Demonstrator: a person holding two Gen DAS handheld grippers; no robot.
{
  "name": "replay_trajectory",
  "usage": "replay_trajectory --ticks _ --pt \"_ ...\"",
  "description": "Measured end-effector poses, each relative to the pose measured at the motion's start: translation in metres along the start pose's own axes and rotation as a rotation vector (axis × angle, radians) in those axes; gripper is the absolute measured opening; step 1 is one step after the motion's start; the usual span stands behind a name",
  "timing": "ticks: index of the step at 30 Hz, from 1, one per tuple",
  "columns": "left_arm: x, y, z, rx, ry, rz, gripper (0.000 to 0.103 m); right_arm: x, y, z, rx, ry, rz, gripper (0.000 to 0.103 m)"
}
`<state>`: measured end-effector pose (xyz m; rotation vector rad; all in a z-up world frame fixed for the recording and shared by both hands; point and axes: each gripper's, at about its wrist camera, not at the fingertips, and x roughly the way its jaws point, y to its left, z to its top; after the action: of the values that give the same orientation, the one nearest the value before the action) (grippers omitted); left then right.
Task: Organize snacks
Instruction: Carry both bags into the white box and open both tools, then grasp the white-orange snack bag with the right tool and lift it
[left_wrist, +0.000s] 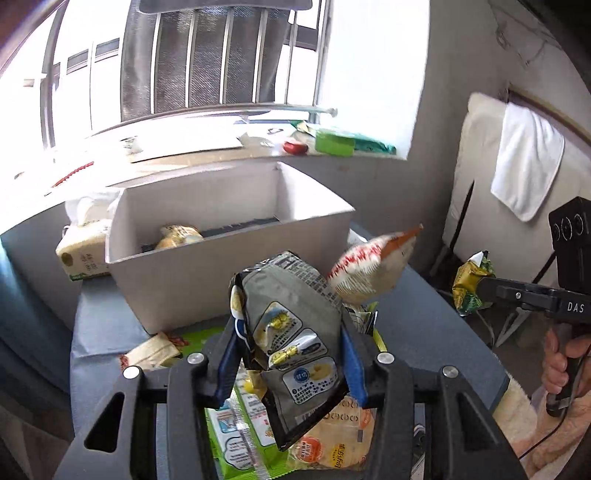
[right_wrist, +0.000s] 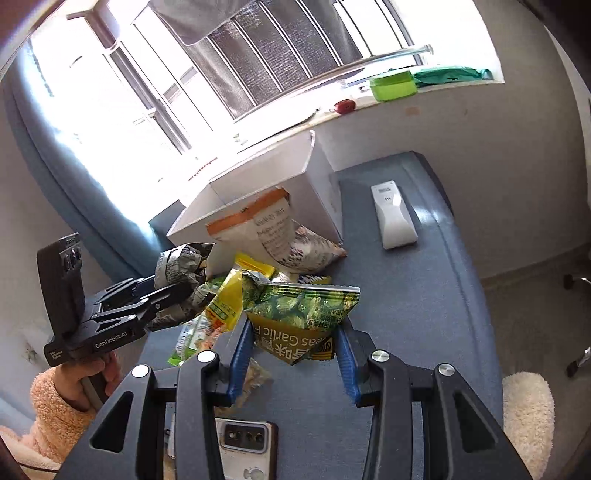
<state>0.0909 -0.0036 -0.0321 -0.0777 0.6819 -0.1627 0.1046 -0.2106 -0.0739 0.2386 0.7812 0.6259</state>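
Note:
My left gripper is shut on a grey snack bag and holds it above the blue table, in front of the white box. It also shows in the right wrist view. My right gripper is shut on a green garlic-peas bag, lifted over the table. In the left wrist view it shows at the right with the bag. One yellow snack lies inside the box. A white and orange bag leans on the box front.
Several snack packets lie piled on the table below my left gripper. A white remote lies on the table at right, a phone near its front edge. A tissue pack stands left of the box. The windowsill holds clutter.

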Motion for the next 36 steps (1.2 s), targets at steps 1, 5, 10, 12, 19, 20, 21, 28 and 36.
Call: replay_trajectory --ticks 1,5,10,12,19,20,21,28,36 --pt "-0.007 0.009 0.006 -0.021 -0.027 0.004 0.052 -0.002 0.006 0.010 -0.013 -0.015 0.021 0.045" --pt "-0.013 0.049 0.039 -0.149 -0.119 -0.009 0.052 -0.002 0.031 0.057 -0.089 -0.097 0.032 0.045" --pt "0.026 0.089 0.087 -0.205 -0.124 0.025 0.052 0.045 0.057 0.123 -0.152 -0.082 0.008 0.045" --pt "0.053 0.099 0.104 -0.225 -0.099 0.025 0.052 0.076 0.061 0.145 -0.154 -0.031 -0.011 0.045" --pt "0.101 0.106 0.126 -0.230 -0.002 0.078 0.089 0.163 0.060 0.181 -0.189 0.096 -0.036 0.049" --pt "0.102 0.106 0.126 -0.231 0.000 0.097 0.103 0.170 0.060 0.183 -0.190 0.115 -0.041 0.056" --pt "0.098 0.105 0.125 -0.227 -0.011 0.104 0.103 0.172 0.059 0.184 -0.181 0.117 -0.062 0.080" --pt "0.068 0.108 0.114 -0.231 -0.048 0.100 0.103 0.137 0.057 0.181 -0.142 0.032 -0.034 0.103" --pt "0.004 0.084 0.073 -0.148 -0.108 0.077 0.103 0.063 0.083 0.146 -0.245 -0.053 0.026 0.103"
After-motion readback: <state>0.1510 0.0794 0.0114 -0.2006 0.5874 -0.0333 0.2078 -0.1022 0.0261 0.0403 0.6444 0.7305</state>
